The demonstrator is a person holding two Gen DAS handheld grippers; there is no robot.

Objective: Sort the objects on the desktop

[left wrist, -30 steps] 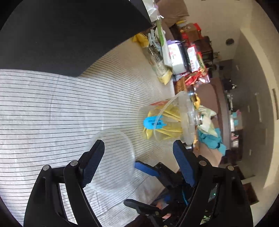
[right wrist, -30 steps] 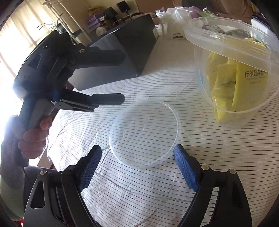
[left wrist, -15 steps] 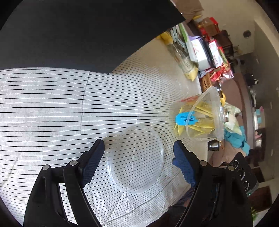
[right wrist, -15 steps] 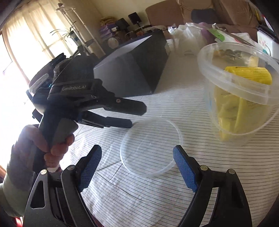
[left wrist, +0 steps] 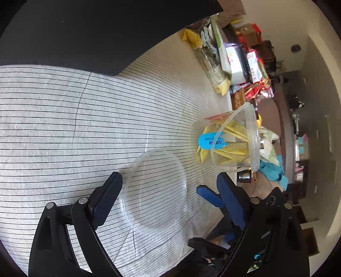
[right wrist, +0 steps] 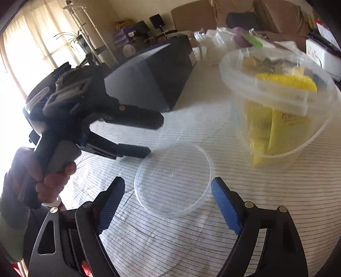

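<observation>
Lid [left wrist: 153, 192], flat between both spread jaws

Sunlit curtained window [right wrist: 32, 49], brown sofa [right wrist: 245, 12]

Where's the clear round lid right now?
The clear lid lies flat on the striped tablecloth, beside the tub of yellow packets, in front of both open grippers.
</observation>
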